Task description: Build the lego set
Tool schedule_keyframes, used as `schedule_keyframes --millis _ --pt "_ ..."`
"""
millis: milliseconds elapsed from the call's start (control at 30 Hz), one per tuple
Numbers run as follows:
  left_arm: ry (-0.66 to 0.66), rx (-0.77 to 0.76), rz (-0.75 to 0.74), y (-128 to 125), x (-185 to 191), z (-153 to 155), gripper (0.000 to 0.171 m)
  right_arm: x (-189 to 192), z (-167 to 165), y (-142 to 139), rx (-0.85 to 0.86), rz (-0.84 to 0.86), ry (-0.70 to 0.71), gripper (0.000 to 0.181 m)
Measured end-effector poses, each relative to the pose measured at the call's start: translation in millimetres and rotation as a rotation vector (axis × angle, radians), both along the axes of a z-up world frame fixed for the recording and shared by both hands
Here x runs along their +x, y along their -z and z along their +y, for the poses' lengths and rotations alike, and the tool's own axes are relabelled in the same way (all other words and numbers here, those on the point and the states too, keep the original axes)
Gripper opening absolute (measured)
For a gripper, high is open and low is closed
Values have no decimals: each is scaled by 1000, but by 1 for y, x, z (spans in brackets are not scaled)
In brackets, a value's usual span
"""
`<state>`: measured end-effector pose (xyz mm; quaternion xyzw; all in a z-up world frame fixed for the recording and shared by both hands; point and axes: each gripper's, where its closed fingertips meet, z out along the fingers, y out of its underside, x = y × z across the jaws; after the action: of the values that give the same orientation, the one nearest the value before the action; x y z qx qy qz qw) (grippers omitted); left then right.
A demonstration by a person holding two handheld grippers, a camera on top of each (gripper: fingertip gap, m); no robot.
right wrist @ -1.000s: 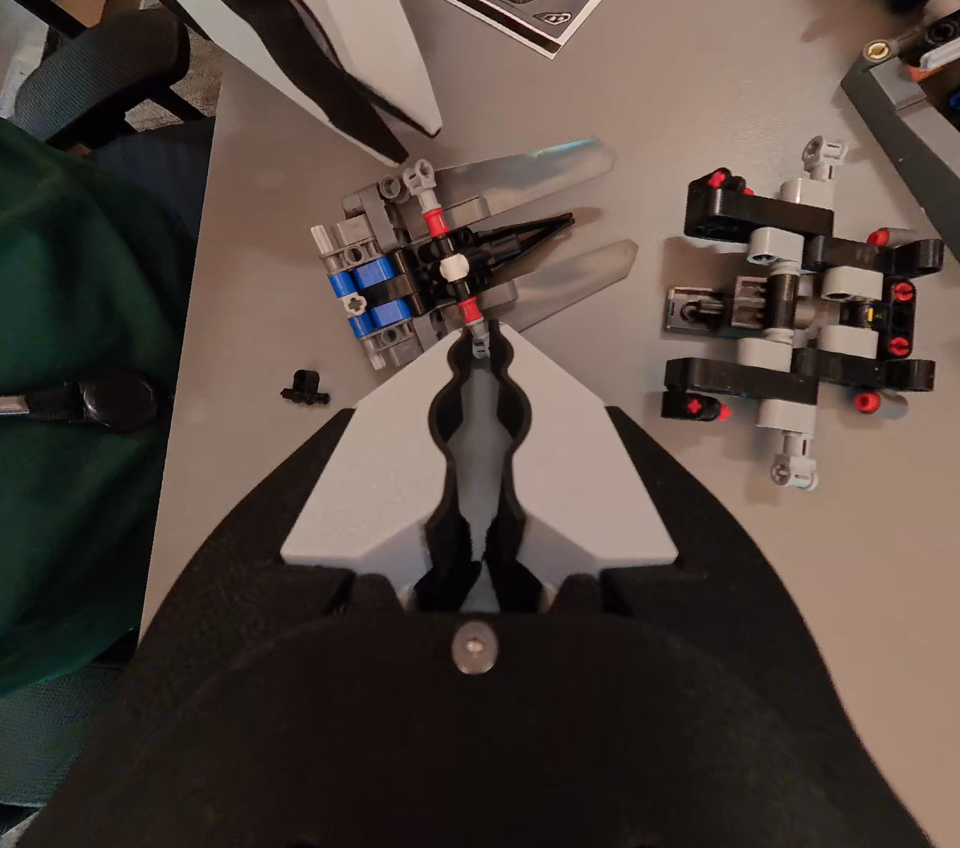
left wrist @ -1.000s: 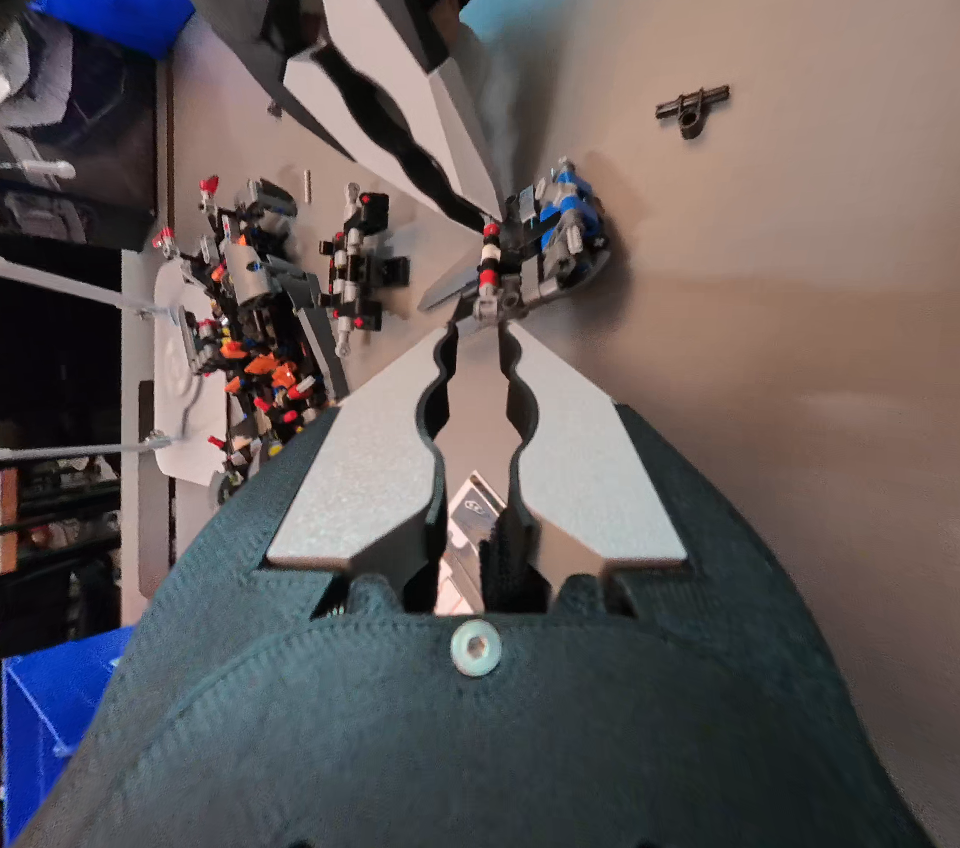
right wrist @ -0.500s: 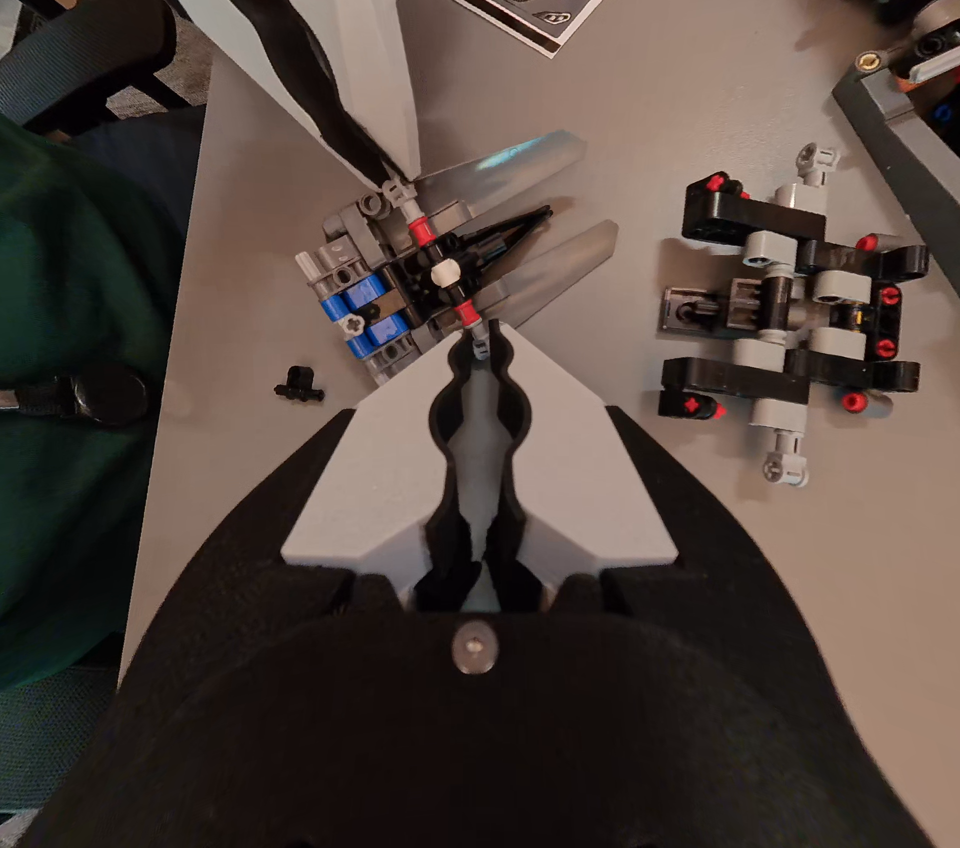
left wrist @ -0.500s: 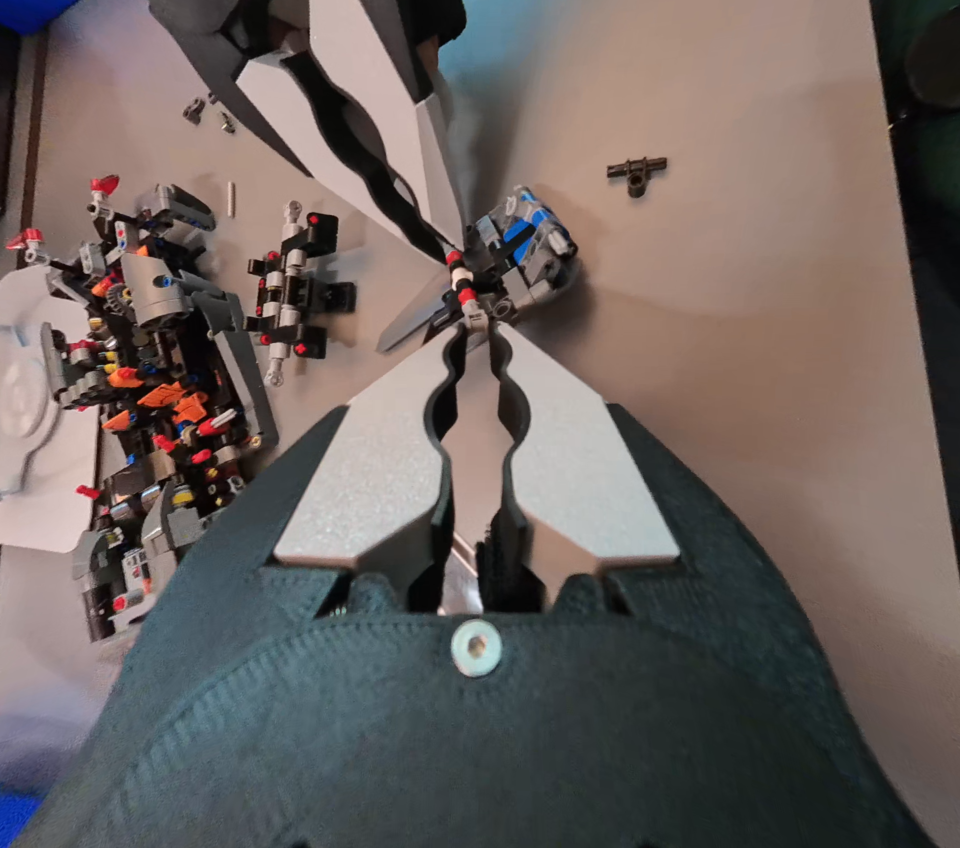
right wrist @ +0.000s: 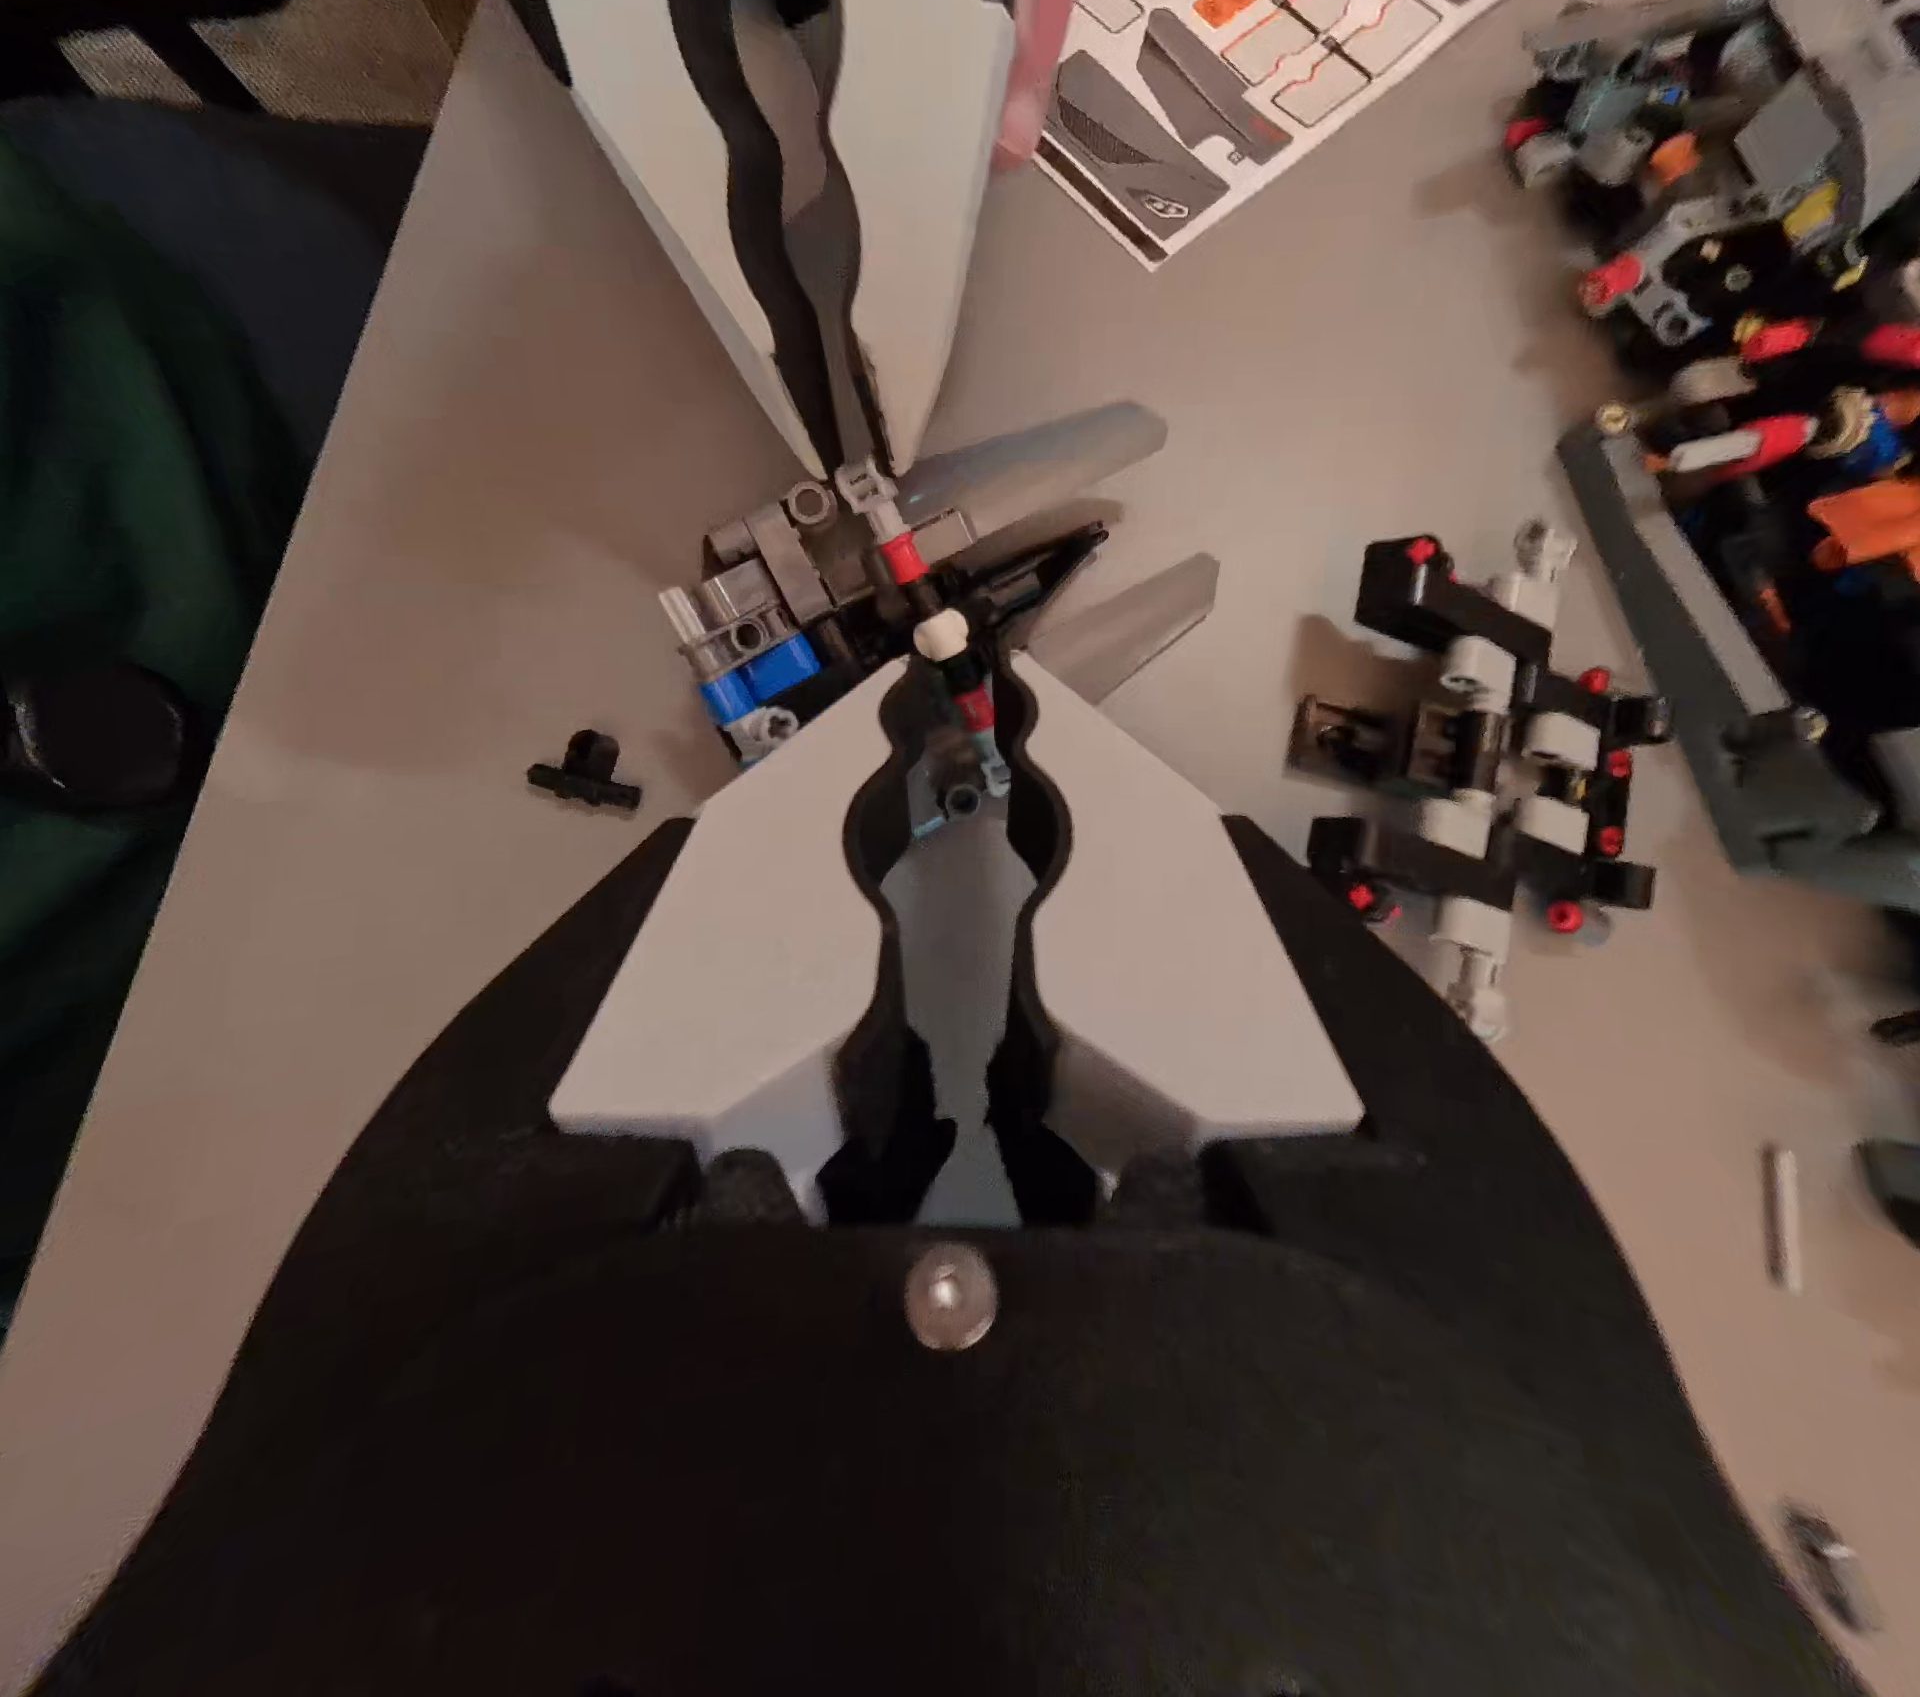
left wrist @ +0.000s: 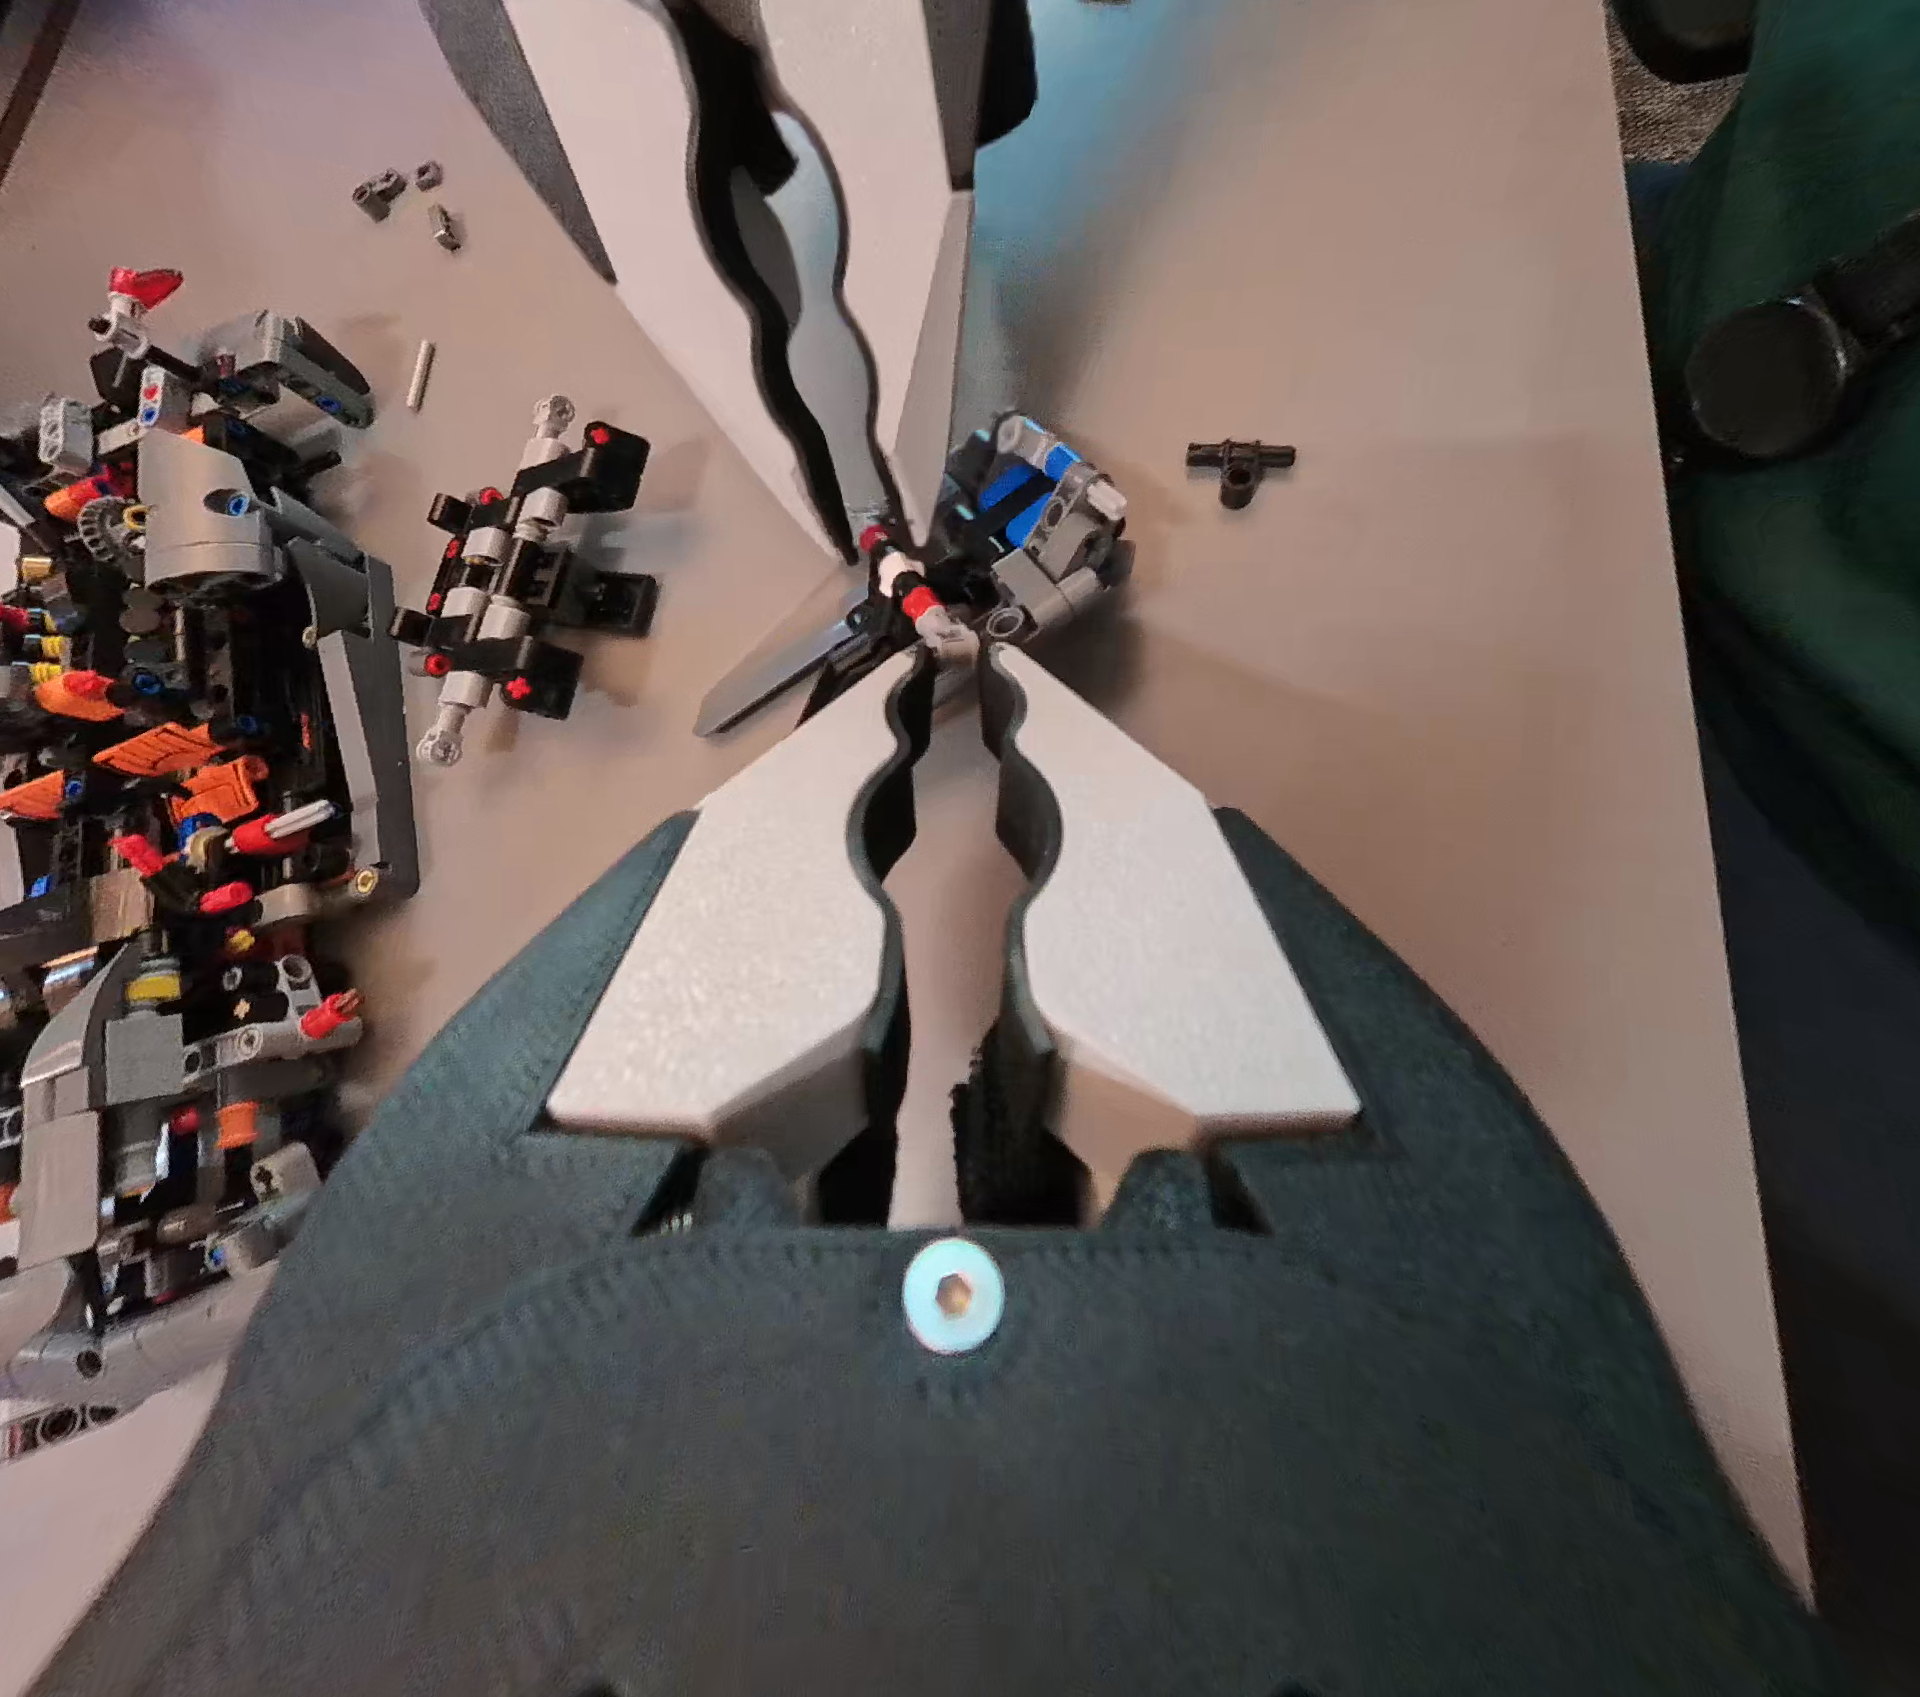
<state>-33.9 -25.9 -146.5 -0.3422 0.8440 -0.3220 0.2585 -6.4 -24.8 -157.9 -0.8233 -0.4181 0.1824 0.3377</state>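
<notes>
In the left wrist view the grey worktop (left wrist: 1351, 245) has bare room on the right, out to its edge beside a green-clad person (left wrist: 1829, 504), while the left side is crowded by the large lego build (left wrist: 177, 712) and a black-and-grey subassembly (left wrist: 520, 587). The small blue-and-grey assembly (left wrist: 997, 546) lies mid-worktop, its axle with red bushes (left wrist: 902, 582) running from near to far (slightly tilted left). The left gripper (left wrist: 951, 660) has its fingers close together on the near end of that axle, seemingly clamped on it; the right gripper (left wrist: 878, 520) comes in from the far side, its fingers pinched on the other end. A lone black connector (left wrist: 1238, 468) sits just right of the assembly. In the right wrist view the worktop's left edge (right wrist: 343, 608) is near, and open surface lies between the assembly (right wrist: 831, 598) and the subassembly (right wrist: 1475, 774). The assembly's grey blades (right wrist: 1039, 452) point right, away from the edge. The axle (right wrist: 940, 629) passes between the right gripper's (right wrist: 956, 691) fingers, which grip its near end; the left gripper (right wrist: 857, 468) holds the far end. A sticker sheet (right wrist: 1299, 16) lies far right.
</notes>
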Motion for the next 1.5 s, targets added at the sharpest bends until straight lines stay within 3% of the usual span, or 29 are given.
schedule_keyframes --millis 367,600,767,1000,1400,1500 --pt "-2 -9 -10 0 -1 2 8 -1 2 8 98 -179 -64 3" --pt "-16 -57 46 -2 1 20 34 0 4 3 227 -271 -31 2" --pt "32 18 109 16 6 21 53 -3 4 0 303 -316 -28 2" --pt "50 105 102 31 10 16 49 -3 5 -2 361 -362 -11 2" --pt "-11 -4 95 32 16 15 51 -1 8 -5 406 -400 11 2" --pt "-37 -39 81 27 17 15 59 1 11 -8 441 -417 29 2"
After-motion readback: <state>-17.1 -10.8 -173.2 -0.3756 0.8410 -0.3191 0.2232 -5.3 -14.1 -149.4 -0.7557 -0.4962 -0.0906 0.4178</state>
